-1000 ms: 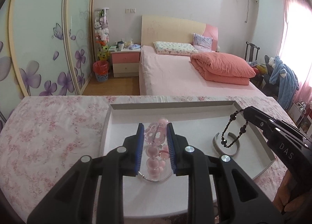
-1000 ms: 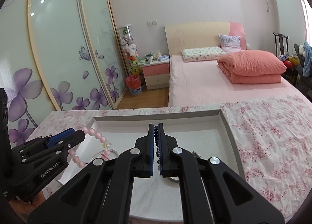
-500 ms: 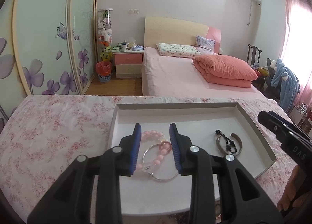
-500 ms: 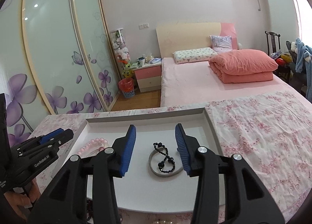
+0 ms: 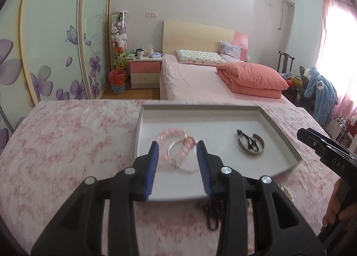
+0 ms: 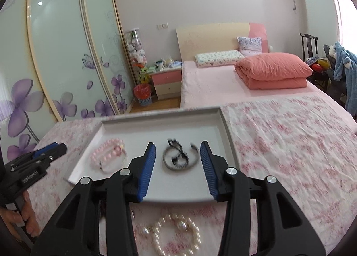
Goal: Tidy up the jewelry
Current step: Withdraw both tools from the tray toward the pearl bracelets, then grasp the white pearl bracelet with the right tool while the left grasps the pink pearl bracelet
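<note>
Now both tools empty: left tool [image 5: 178, 162] jaws just opening, pink bead bracelet [image 5: 176, 142] dropped in tray [image 5: 279, 135]; right tool [image 6: 178, 166] parted, black bead string [image 6: 177, 155] released, so pearl strand [image 6: 176, 233] on desk likely next.

Ahead of me stands the pink-sheeted bed with its cream and pink headboard [image 5: 196, 37]. A folded coral quilt [image 5: 252, 77] lies on its right side, and a floral pillow [image 5: 198, 57] sits at its head. Left of the bed I see a pink and cream nightstand [image 5: 145, 73], then a red wastebasket [image 5: 117, 79] just beside it. Further left, frosted wardrobe doors with purple flowers [image 6: 62, 55] line the wall. Right of the bed, a blue fleece robe [image 5: 321, 93] hangs over a chair.
</note>
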The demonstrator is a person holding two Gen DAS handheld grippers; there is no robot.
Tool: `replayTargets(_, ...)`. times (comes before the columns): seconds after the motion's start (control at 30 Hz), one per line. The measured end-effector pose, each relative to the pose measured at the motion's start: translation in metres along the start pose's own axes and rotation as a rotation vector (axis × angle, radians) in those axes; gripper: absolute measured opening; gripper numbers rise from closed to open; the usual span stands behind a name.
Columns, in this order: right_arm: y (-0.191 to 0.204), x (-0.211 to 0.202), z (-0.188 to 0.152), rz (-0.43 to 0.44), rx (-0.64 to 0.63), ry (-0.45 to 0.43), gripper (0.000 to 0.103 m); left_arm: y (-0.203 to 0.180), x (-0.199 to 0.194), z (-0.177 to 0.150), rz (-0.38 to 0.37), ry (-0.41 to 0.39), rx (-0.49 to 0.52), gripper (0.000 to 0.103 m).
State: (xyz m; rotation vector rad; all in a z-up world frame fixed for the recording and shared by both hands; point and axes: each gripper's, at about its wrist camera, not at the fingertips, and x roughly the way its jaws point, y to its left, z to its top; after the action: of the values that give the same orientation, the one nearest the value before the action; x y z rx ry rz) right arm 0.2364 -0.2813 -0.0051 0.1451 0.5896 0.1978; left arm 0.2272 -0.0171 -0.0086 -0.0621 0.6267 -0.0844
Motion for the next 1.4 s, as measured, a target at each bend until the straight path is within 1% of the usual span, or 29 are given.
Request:
replayTargets(0.1,-0.005,-0.003,-0.012,-0.008,-0.009,0.049,0.041,0.002,-0.009,-0.013,-0.02,0.018,-0.005,0.039)
replayTargets(0.2,-0.008,-0.005,-0.032,-0.021,-0.032,0.114,0.038,0.002,-0.017,-0.025,-0.041,0.04,-0.007,0.04)
replayTargets(0.33,-0.012,-0.002,-0.055,-0.022,-0.043,0.204,0.029,-0.001,-0.027,-0.042,-0.069,0.065,-0.001,0.042)
replayTargets(0.4,-0.013,0.0,-0.065,-0.026,-0.044,0.243,0.027,-0.005,-0.029,-0.049,-0.086,0.08,0.008,0.043)
replayTargets(0.6,-0.011,0.004,-0.075,-0.032,-0.059,0.282,0.026,-0.026,-0.029,-0.064,-0.144,0.14,0.053,0.043)
replayTargets(0.63,-0.009,0.006,-0.076,-0.035,-0.067,0.288,0.025,-0.029,-0.028,-0.066,-0.15,0.148,0.059,0.044)
replayTargets(0.67,-0.007,0.007,-0.078,-0.044,-0.077,0.295,0.02,-0.033,-0.027,-0.068,-0.157,0.159,0.067,0.044)
replayTargets(0.7,-0.007,0.01,-0.081,-0.057,-0.089,0.312,0.018,-0.038,-0.026,-0.07,-0.166,0.171,0.077,0.045)
replayTargets(0.77,-0.006,0.011,-0.083,-0.071,-0.101,0.309,0.012,-0.047,-0.023,-0.075,-0.173,0.19,0.095,0.046)
replayTargets(0.97,-0.011,0.007,-0.086,-0.08,-0.093,0.308,0.011,-0.067,-0.005,-0.087,-0.16,0.261,0.144,0.048)
replayTargets(1.13,-0.013,0.006,-0.086,-0.074,-0.086,0.308,0.011,-0.082,0.012,-0.097,-0.119,0.317,0.187,0.048)
replayTargets(1.27,-0.014,0.005,-0.086,-0.067,-0.077,0.309,0.011,-0.081,0.015,-0.1,-0.077,0.319,0.207,0.048)
replayTargets(1.4,-0.015,0.005,-0.085,-0.063,-0.072,0.309,0.011,-0.065,0.014,-0.1,-0.044,0.324,0.198,0.049)
